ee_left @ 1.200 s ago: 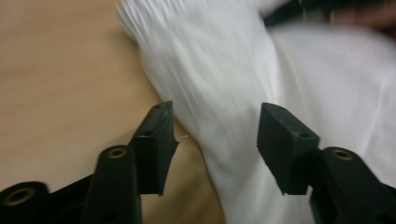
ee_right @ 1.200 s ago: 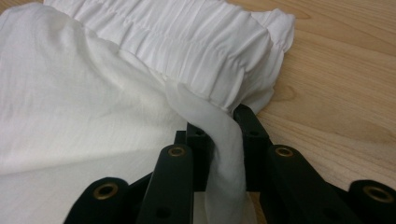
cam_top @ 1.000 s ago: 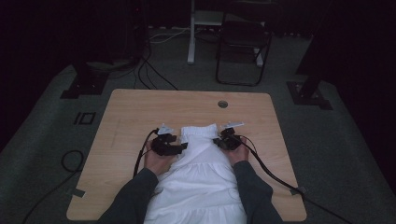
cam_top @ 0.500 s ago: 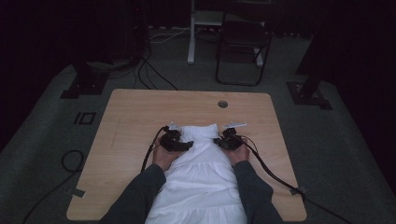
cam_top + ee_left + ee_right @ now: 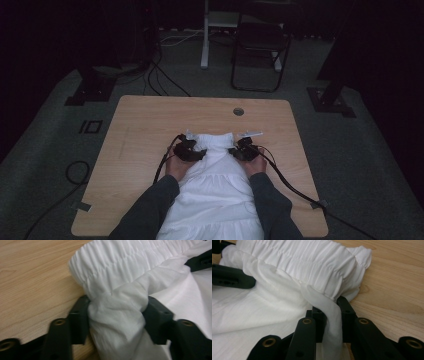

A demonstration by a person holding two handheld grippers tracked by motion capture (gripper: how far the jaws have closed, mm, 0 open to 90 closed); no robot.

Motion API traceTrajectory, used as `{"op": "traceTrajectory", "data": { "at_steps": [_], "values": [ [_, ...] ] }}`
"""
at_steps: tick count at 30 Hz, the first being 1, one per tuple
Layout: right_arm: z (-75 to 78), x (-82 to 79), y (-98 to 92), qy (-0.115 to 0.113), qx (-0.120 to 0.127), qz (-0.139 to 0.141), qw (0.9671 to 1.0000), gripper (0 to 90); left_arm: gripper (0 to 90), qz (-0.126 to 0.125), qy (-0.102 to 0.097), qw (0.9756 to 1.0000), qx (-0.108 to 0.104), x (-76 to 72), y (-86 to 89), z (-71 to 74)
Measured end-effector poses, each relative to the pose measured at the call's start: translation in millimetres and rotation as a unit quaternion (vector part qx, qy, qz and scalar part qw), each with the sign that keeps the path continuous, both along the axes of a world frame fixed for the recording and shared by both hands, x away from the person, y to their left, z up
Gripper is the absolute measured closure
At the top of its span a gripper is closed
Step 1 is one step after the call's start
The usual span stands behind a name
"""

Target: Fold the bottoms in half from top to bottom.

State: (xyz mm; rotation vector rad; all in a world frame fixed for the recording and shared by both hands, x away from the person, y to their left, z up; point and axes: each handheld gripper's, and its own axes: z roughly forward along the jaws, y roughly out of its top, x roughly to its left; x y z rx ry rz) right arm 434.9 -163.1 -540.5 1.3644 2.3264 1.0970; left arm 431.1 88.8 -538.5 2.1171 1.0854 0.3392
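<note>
A white garment (image 5: 215, 195) with a gathered elastic band (image 5: 125, 262) lies on the wooden table (image 5: 150, 125), reaching back to the person's side. My left gripper (image 5: 191, 151) sits at the band's left corner. Its jaws have just been closing, and they now pinch a thick bunch of the white cloth (image 5: 116, 317). At the band's right corner my right gripper (image 5: 241, 150) is shut on a narrow fold of the same cloth (image 5: 332, 312). The gathered band (image 5: 312, 262) lies just beyond its jaws. Each gripper view also shows the other gripper across the cloth.
A round cable hole (image 5: 238, 111) is set in the table's far edge. On the floor beyond stand a dark chair (image 5: 260, 50), a white post (image 5: 205, 35) and black stand feet (image 5: 92, 90). Cables trail from both grippers over the table's near edge.
My left gripper has shifted right and slightly down onto the garment's left corner and closed on a bunch of cloth. The right gripper has kept still with its fold.
</note>
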Motion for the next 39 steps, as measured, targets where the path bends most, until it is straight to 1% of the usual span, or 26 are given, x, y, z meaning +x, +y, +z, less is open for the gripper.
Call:
{"op": "traceTrajectory", "data": {
  "at_steps": [2, 3, 4, 7, 9, 12, 14, 15, 17, 19, 20, 21, 22, 24, 26, 28, 29, 31, 33, 34, 35, 37, 39],
  "values": [
    [0.1, 0.0, 0.3, 0.000, -0.001, -0.001, 1.0000, 79.0, 57.1, -0.002, 0.002, 1.0000, -0.002, -0.1, -0.3, 0.2],
    [0.1, 0.0, 0.5, -0.001, -0.002, 0.000, 1.0000, 79.1, 57.1, -0.006, 0.007, 0.9999, -0.004, 0.3, -1.1, 0.9],
    [0.3, 0.0, 1.0, -0.002, -0.004, -0.001, 1.0000, 79.5, 63.1, -0.008, 0.009, 0.9999, -0.005, 0.6, -1.6, 1.2],
    [0.3, 0.1, 1.7, -0.001, -0.004, -0.004, 1.0000, 80.7, 71.3, -0.015, 0.018, 0.9997, -0.004, 2.1, -3.3, 2.1],
    [0.4, 0.0, 2.4, -0.001, -0.005, -0.005, 1.0000, 81.8, 74.6, -0.015, 0.022, 0.9996, -0.010, 3.5, -3.1, 2.0],
    [1.1, 0.5, 4.1, 0.000, -0.008, -0.007, 0.9999, 82.7, 77.2, -0.022, 0.028, 0.9992, -0.017, 6.8, -1.1, 1.9],
    [1.4, 1.5, 3.9, 0.004, -0.006, -0.009, 0.9999, 83.0, 77.5, -0.022, 0.030, 0.9991, -0.019, 8.3, -0.3, 2.0],
    [1.5, 3.4, 2.9, 0.006, -0.001, -0.008, 1.0000, 83.2, 77.5, -0.025, 0.029, 0.9990, -0.022, 13.0, 2.5, 4.0],
    [7.2, 11.3, 1.1, 0.008, 0.006, -0.006, 0.9999, 83.7, 78.1, -0.024, 0.019, 0.9993, -0.020, 20.0, 5.3, 10.5],
    [17.9, 16.5, 1.1, 0.001, 0.014, -0.006, 0.9999, 83.9, 78.1, -0.022, -0.004, 0.9996, -0.018, 26.7, 7.3, 24.1],
    [17.9, 16.5, 1.1, 0.001, 0.014, -0.006, 0.9999, 83.9, 78.1, -0.022, -0.004, 0.9996, -0.018, 26.7, 7.3, 24.1],
    [25.1, 18.9, 1.7, -0.006, 0.016, -0.004, 0.9998, 83.9, 78.1, -0.025, -0.030, 0.9991, -0.013, 32.4, 8.3, 42.8],
    [41.8, 23.7, 2.6, -0.025, 0.018, -0.005, 0.9995, 84.0, 78.2, -0.026, -0.040, 0.9988, -0.009, 34.4, 8.4, 50.5],
    [58.2, 27.5, 2.8, -0.042, 0.023, -0.005, 0.9988, 84.0, 78.3, -0.031, -0.067, 0.9972, -0.011, 38.9, 9.3, 71.4],
    [78.0, 31.5, 1.3, -0.063, 0.029, -0.006, 0.9976, 84.0, 78.3, -0.034, -0.091, 0.9952, -0.005, 43.4, 8.9, 92.5],
    [97.8, 34.5, -0.3, -0.082, 0.036, -0.007, 0.9959, 84.0, 78.2, -0.037, -0.116, 0.9925, -0.001, 47.3, 8.4, 113.6],
    [107.6, 35.7, -1.0, -0.093, 0.040, -0.008, 0.9948, 84.0, 78.2, -0.039, -0.130, 0.9908, 0.003, 49.1, 8.2, 124.2],
    [127.0, 37.3, -2.9, -0.117, 0.050, -0.015, 0.9918, 84.0, 78.2, -0.035, -0.151, 0.9879, -0.002, 50.9, 7.0, 143.2],
    [142.9, 39.2, -4.7, -0.129, 0.058, -0.019, 0.9897, 84.0, 78.3, -0.032, -0.166, 0.9856, -0.007, 50.4, 5.4, 156.3],
    [148.5, 40.1, -5.4, -0.132, 0.058, -0.019, 0.9894, 84.0, 78.3, -0.032, -0.168, 0.9853, -0.011, 49.8, 5.0, 160.3],
    [152.6, 40.4, -6.0, -0.134, 0.056, -0.019, 0.9892, 84.0, 78.3, -0.032, -0.169, 0.9850, -0.010, 48.6, 4.8, 163.0],
    [156.6, 37.8, -7.3, -0.134, 0.054, -0.012, 0.9895, 84.0, 78.3, -0.035, -0.170, 0.9848, -0.012, 43.6, 4.7, 164.5],
    [156.3, 31.4, -8.8, -0.133, 0.050, -0.002, 0.9899, 83.9, 78.3, -0.045, -0.170, 0.9844, -0.009, 36.0, 5.8, 163.3]
  ]
}}
